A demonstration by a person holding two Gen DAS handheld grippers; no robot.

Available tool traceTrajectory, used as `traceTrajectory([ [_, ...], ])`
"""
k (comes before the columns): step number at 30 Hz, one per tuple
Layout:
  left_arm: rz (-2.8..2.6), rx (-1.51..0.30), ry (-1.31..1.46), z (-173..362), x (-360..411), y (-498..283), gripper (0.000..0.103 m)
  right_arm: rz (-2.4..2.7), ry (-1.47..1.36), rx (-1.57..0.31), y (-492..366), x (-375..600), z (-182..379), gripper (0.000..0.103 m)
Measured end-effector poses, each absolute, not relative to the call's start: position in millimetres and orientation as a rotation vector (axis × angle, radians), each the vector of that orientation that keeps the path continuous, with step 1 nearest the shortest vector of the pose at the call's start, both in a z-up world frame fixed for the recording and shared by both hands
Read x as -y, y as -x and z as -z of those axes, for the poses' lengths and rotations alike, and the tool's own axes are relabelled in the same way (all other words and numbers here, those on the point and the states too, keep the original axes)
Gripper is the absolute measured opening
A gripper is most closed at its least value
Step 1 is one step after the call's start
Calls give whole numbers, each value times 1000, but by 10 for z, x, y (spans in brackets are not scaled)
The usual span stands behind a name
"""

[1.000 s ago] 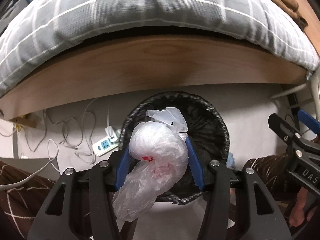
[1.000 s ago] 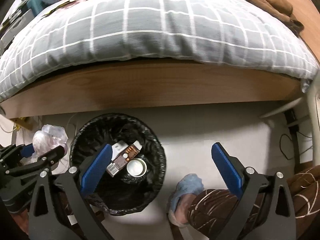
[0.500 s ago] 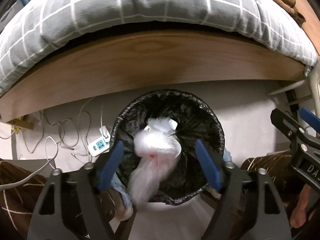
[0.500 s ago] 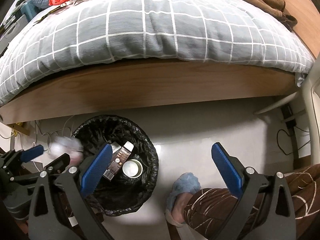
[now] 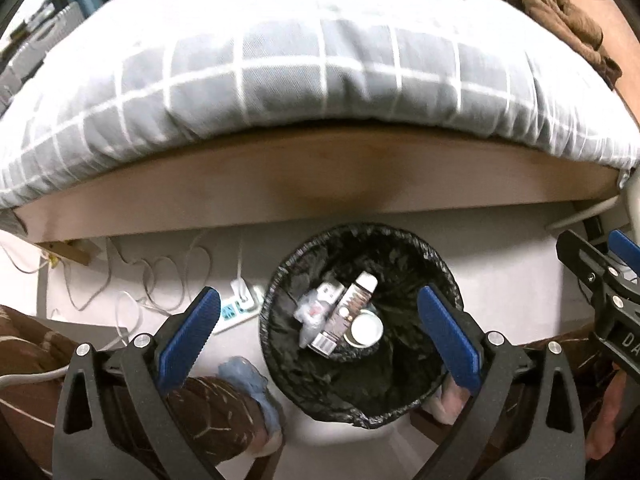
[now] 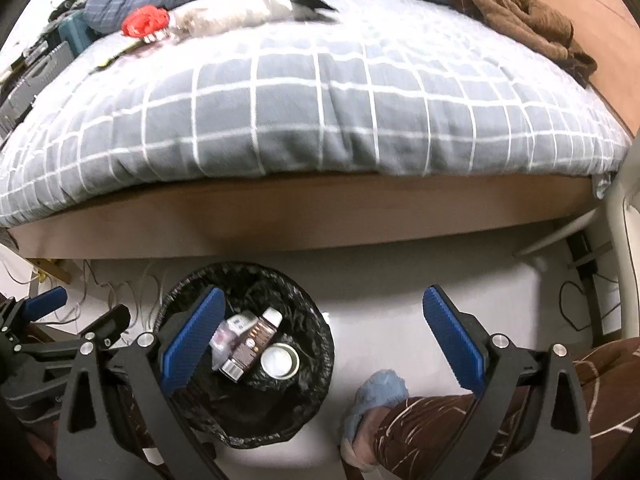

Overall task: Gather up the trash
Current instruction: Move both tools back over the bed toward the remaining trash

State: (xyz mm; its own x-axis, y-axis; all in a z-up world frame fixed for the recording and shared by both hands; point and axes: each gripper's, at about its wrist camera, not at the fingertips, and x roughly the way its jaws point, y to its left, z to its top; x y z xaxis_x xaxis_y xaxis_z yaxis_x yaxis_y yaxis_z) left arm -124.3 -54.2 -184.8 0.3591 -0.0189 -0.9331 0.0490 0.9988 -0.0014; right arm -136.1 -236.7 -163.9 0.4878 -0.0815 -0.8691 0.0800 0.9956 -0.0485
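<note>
Both of my grippers are hanging over the floor beside the bed, pointing steeply down. My left gripper (image 5: 319, 334) is standing at its widest, its jaws having just been opening, and nothing is sitting between the blue pads (image 5: 189, 331). Straight below it, at the middle of the left wrist view, the trash bin (image 5: 436, 276) with its black liner is gaping open. The clear plastic bag (image 5: 310, 314) is lying inside the bin now, crumpled at about nine o'clock of the pile, touching a brown-and-white bottle (image 5: 350, 312) that is slanting across the centre. A round white lid or cup (image 5: 366, 330) is resting just beside the bottle at four o'clock.

My right gripper (image 6: 322, 338) is also spread wide and is gripping nothing. In its view the bin is sitting at about eight o'clock, partly behind the left-hand pad.

Further out, a white power strip (image 5: 240, 300) with tangled cables is lying on the pale floor (image 6: 380, 292) at nine o'clock of the bin. My feet in blue slippers (image 6: 378, 398) and brown patterned trouser legs (image 6: 440, 428) are standing on either side of the bin. At twelve o'clock the wooden bed frame (image 5: 320, 184) is running across, with a grey checked duvet (image 6: 320, 112) bulging over it.
</note>
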Motion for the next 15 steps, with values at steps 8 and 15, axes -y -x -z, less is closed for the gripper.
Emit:
traceTrajectory([
  [8, 36, -1066, -7, 1334, 458, 1250, 97, 61, 16, -929, 1391, 2322, 1156, 95],
  [15, 35, -990, -2, 1000, 438, 1193, 97, 46, 16, -875, 1330, 2315, 883, 95],
])
